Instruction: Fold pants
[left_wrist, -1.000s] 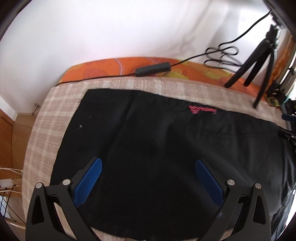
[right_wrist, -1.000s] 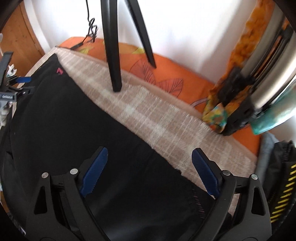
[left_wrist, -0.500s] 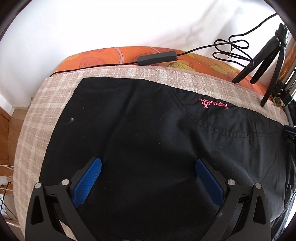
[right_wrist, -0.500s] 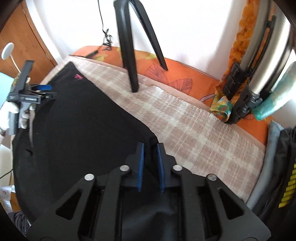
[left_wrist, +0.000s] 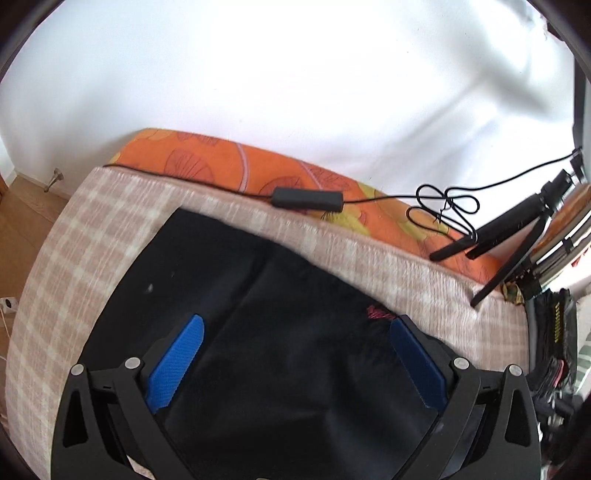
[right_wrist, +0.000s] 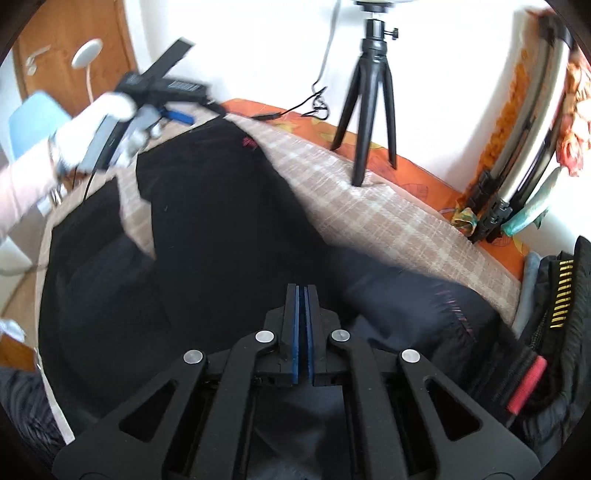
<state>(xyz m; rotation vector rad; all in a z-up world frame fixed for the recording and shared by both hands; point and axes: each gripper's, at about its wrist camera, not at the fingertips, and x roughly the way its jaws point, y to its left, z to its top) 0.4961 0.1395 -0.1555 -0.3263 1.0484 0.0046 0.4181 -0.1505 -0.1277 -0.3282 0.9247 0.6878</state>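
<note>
Checked bedcover (right_wrist: 369, 206): right gripper (right_wrist: 302, 295) pinches black pants (right_wrist: 221, 221); left gripper (left_wrist: 295, 354) gapes.

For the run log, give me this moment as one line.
left claw: open above pants | right claw: shut on pants, leg lifted | fold: not finished
</note>
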